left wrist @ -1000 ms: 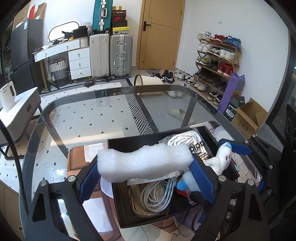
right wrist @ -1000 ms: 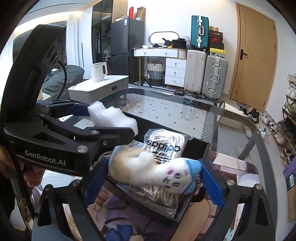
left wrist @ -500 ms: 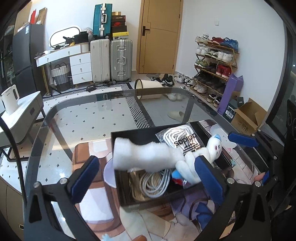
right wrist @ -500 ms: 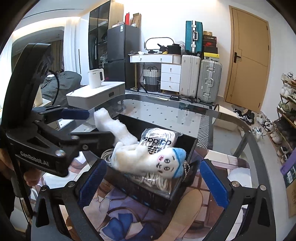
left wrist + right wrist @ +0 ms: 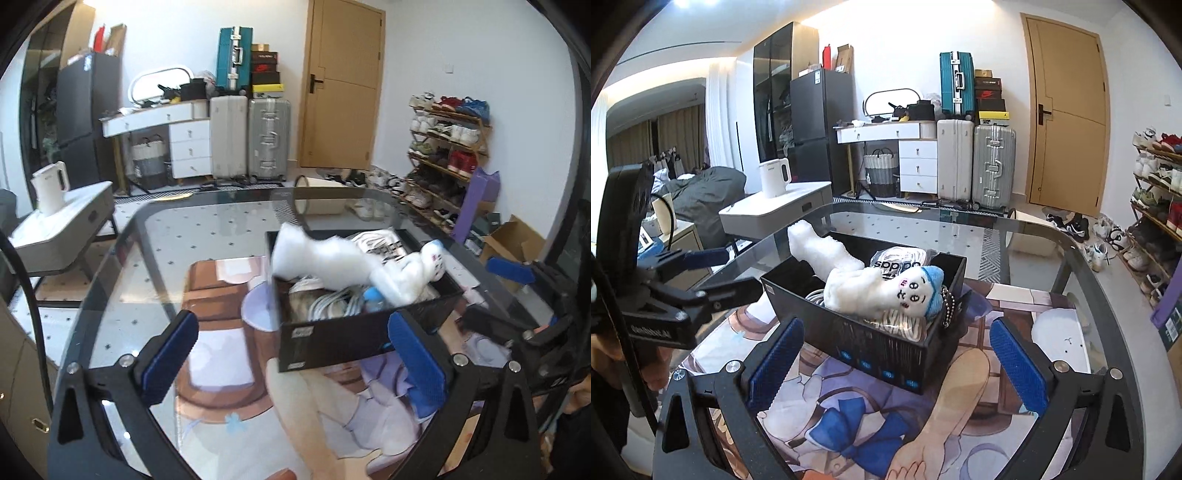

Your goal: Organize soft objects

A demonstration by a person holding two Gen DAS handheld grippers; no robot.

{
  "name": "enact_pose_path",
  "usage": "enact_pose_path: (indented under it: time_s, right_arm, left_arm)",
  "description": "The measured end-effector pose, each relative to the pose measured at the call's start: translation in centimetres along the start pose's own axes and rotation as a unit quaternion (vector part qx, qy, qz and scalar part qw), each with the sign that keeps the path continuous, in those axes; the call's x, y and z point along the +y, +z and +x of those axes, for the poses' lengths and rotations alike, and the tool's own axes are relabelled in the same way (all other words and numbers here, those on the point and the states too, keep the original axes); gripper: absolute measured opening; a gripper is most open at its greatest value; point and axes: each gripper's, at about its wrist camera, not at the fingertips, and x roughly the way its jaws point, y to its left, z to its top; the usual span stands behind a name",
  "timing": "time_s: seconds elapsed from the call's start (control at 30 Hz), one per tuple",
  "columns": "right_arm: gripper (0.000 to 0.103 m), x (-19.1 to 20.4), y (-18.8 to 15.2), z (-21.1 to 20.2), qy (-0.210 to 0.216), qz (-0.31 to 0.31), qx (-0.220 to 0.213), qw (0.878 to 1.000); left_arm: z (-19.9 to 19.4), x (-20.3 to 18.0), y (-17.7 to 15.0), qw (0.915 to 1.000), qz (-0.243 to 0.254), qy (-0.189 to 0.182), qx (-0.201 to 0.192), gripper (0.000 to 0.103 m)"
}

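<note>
A black box (image 5: 354, 334) (image 5: 871, 350) stands on a printed mat on the glass table. A white foam piece (image 5: 317, 256) (image 5: 820, 251) leans across its far side. A white plush toy with a blue cap (image 5: 886, 291) (image 5: 413, 273) lies on coiled white cords and an Adidas bag (image 5: 905, 260). My left gripper (image 5: 291, 358) is open and empty, drawn back in front of the box. My right gripper (image 5: 897, 360) is open and empty, just short of the box. The left gripper also shows in the right wrist view (image 5: 698, 273).
The glass table (image 5: 221, 221) has a dark rounded rim. A white side table with a kettle (image 5: 774, 177) stands at the left. Suitcases (image 5: 975, 162), a door and a shoe rack (image 5: 447, 155) line the back and right. A cardboard box (image 5: 513, 240) sits on the floor.
Both grippers opened, let go of the foam piece and the plush toy into the box, and drew back from it.
</note>
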Motion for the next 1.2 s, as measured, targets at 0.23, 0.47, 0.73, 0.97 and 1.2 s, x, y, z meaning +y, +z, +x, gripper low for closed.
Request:
enact_pose_path:
  time_s: [0.23,0.47,0.73,0.97,1.2]
  right_arm:
    - [0.102,0.4,-0.7,-0.5,0.005,0.001,-0.017,1.000]
    - [0.102,0.7,-1.3,-0.3,-0.001,-0.004,-0.026,1.000]
    - [0.102,0.9,-1.6,-0.8,-0.003,-0.004,-0.041,0.999]
    - [0.102,0.6,-1.8,-1.9,0.000,0.006,-0.068,0.998]
    - [0.102,1.2,-1.8,-2.1,-0.005,-0.006,-0.070,0.997]
  left_arm:
    - [0.0,0.7,-1.2,0.9996,-0.016,0.011,-0.019,0.103]
    - [0.3,0.0,-2.1,0.9992,-0.007,0.025,-0.032,0.103]
    - [-0.1,-0.1,-2.2,0.9988,-0.011,0.023,-0.043,0.103]
    - [-0.2,-0.1,-2.2,0.9987,-0.012,0.022,-0.045,0.103]
    - [-0.4,0.1,-2.2,0.9982,-0.017,0.026,-0.051,0.103]
